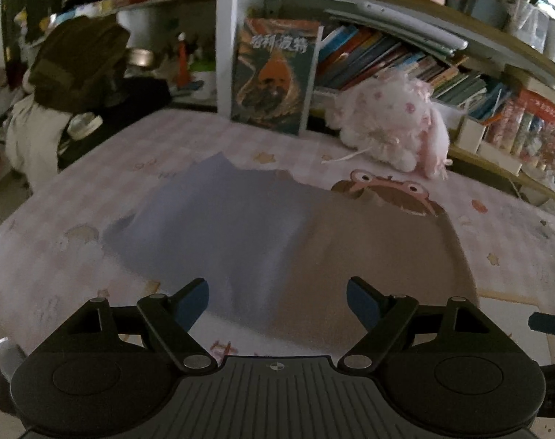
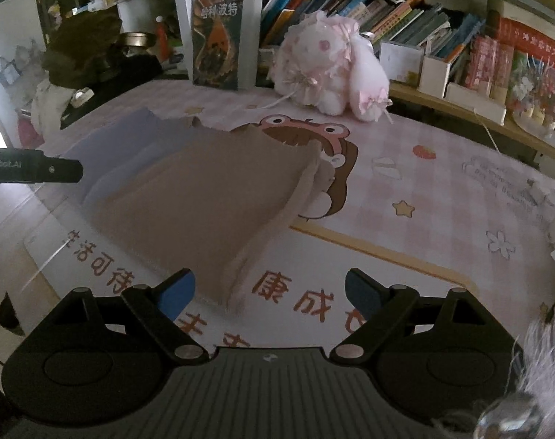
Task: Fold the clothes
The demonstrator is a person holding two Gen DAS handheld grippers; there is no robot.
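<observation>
One garment [image 2: 204, 197], part beige and part pale blue, lies flat on the pink checked cloth [image 2: 442, 190], centred and near both grippers. It looks light and limp, likely to sag and slide; its near corners and hem look like the best places to pinch. The left gripper [image 1: 277, 300] and right gripper [image 2: 270, 292] both hang spread wide, grasping nothing. Far back sit one plush rabbit [image 2: 325, 62] and one upright book [image 2: 215, 40].

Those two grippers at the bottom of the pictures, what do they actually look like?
The left gripper and right gripper look alike: a dark grey ribbed body with a small round crosshair mark, two black round housings, and black linkage arms with silver pivot pins. Each ends in blue fingers. In the right wrist view, the other gripper's black side carries pale lettering too blurred to read fully. No cables or sleeves show.
</observation>
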